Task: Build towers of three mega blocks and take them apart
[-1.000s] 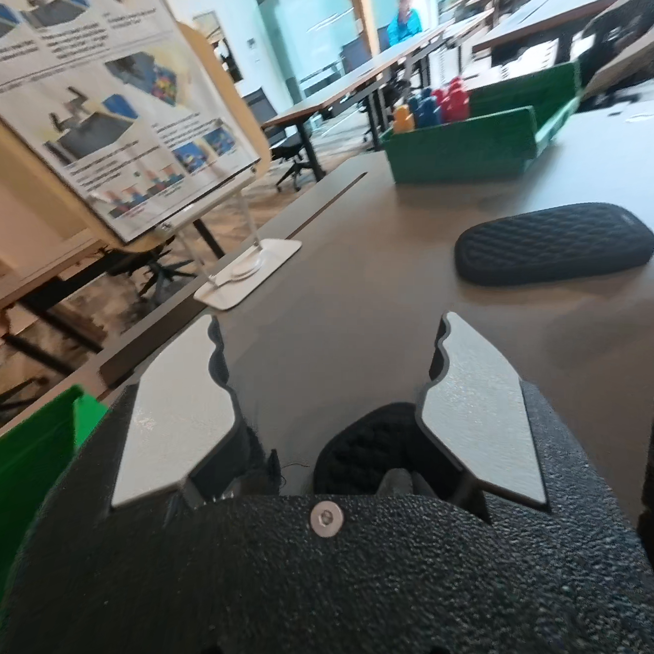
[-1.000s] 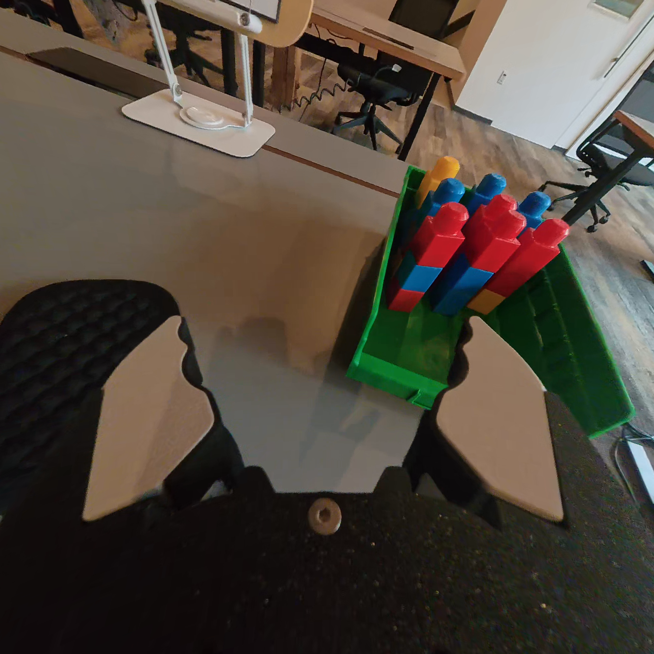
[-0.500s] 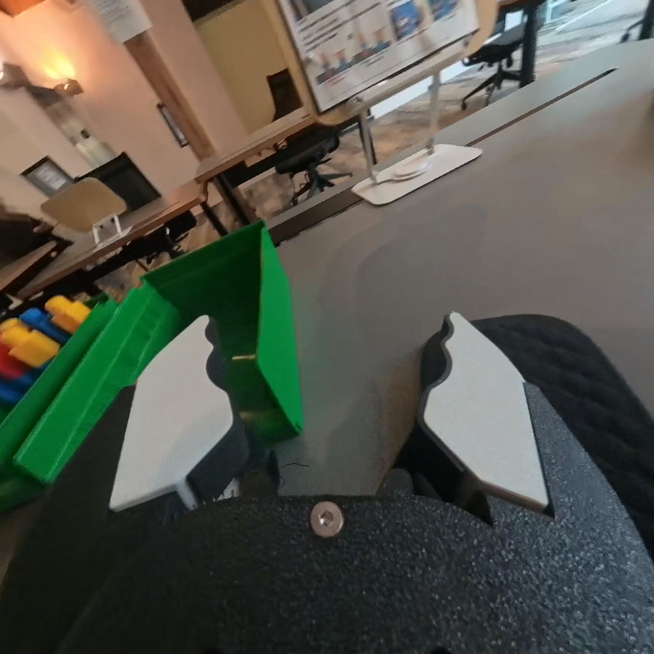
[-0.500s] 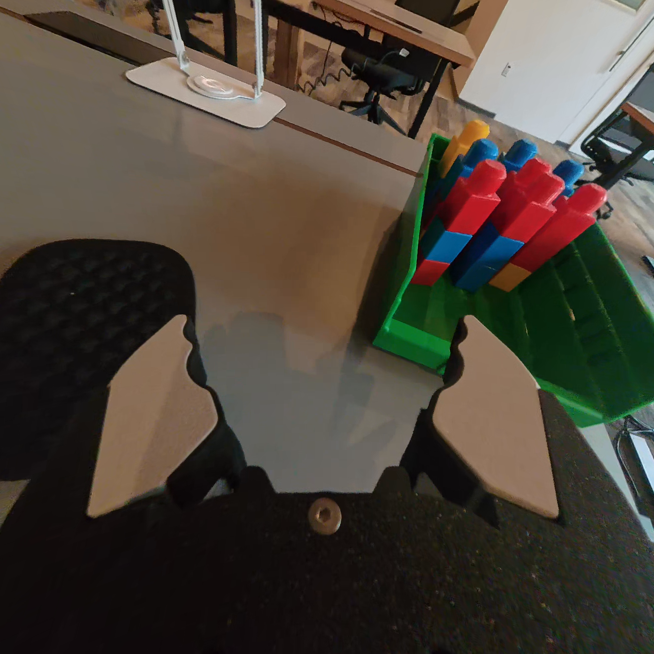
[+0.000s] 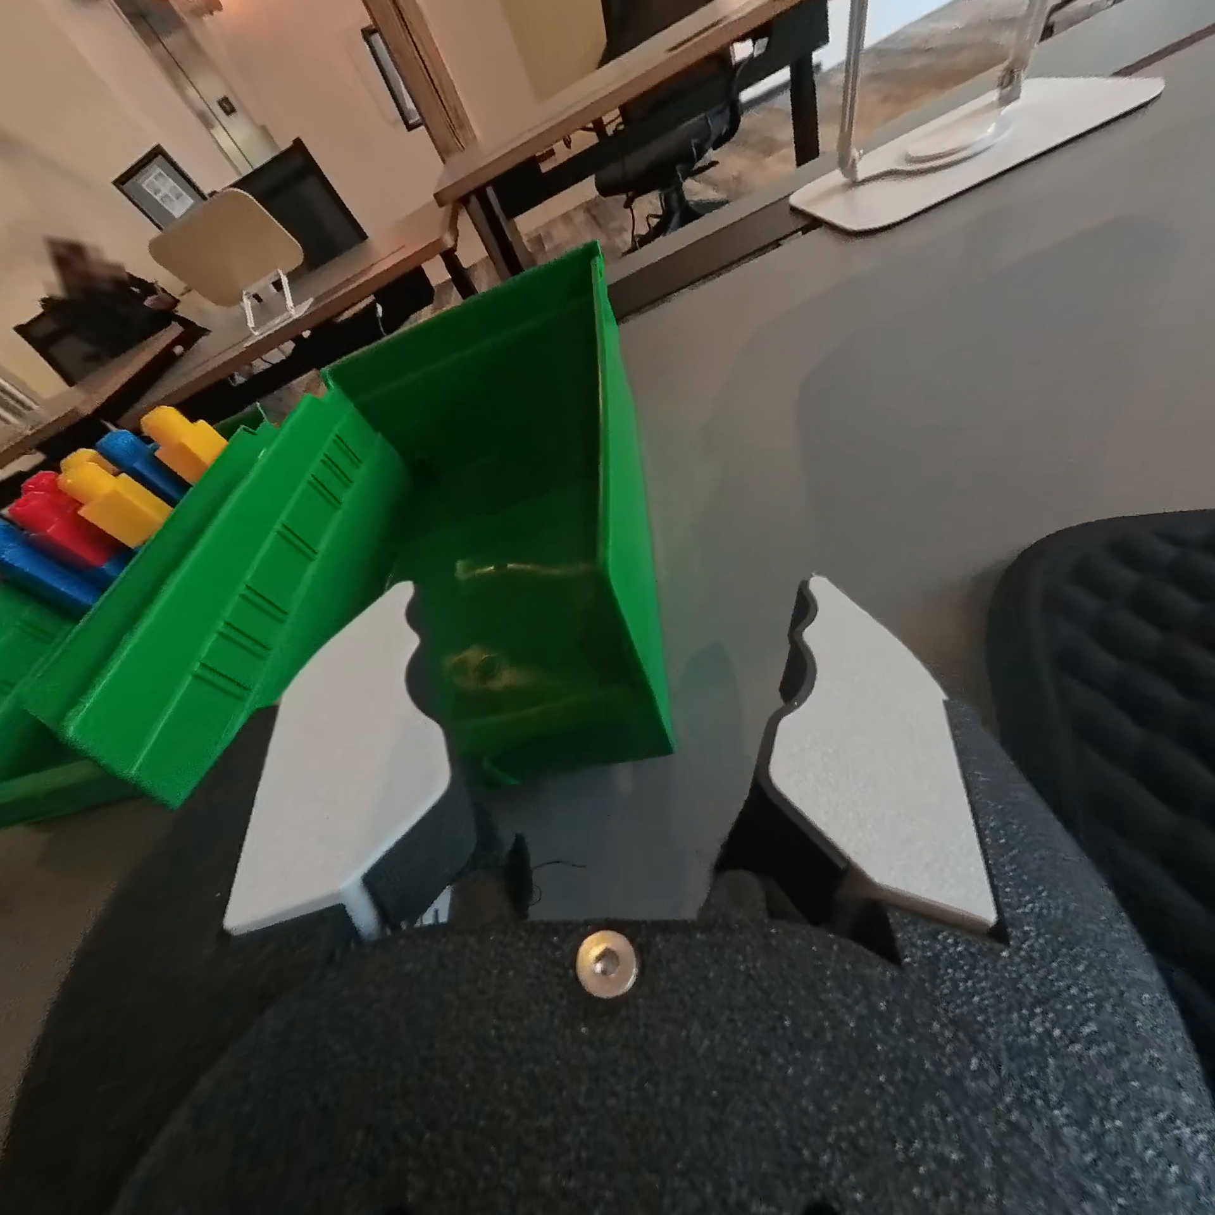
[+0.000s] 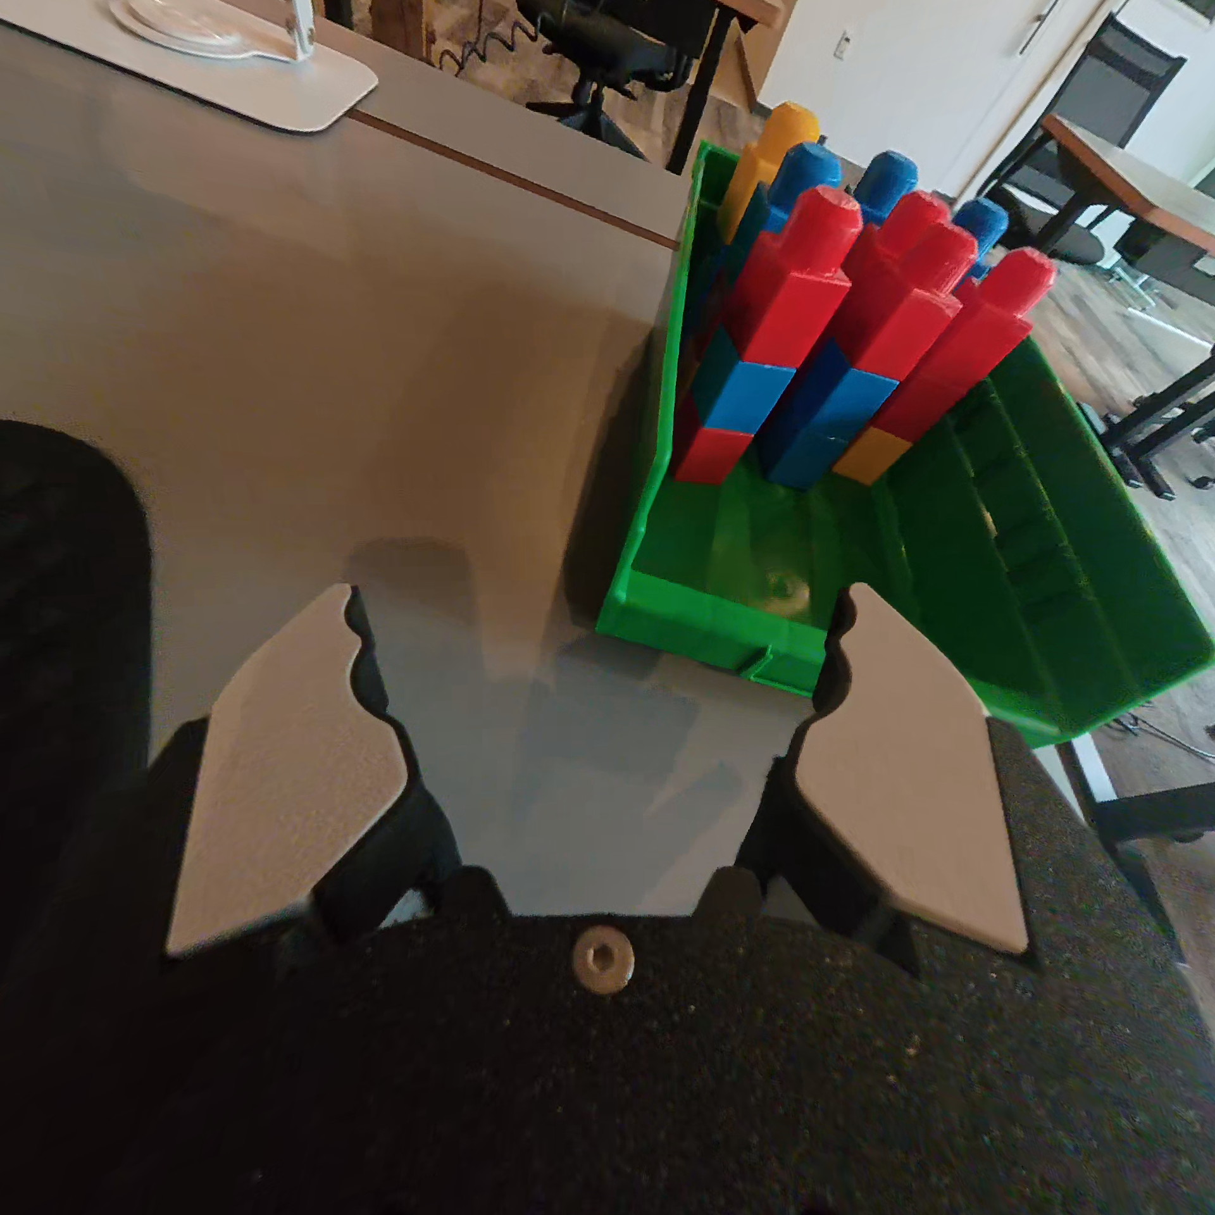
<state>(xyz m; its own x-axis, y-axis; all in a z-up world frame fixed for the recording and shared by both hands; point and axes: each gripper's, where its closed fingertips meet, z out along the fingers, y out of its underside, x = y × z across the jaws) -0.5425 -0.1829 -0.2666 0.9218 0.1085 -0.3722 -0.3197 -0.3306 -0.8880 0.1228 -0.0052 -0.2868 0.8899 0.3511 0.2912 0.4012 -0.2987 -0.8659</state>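
Both claws gape empty; block towers (image 6: 848,342) stand ahead-right of right claw (image 6: 598,664), seemingly untouched.

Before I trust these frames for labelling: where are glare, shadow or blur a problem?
Left wrist view: yellowish glare on the glossy floor of the empty green plastic bin; background desks blurred. Right wrist view: sharp stacked red, blue and yellow block towers; gripper shadows on the grey tabletop; a glare spot on their green bin.
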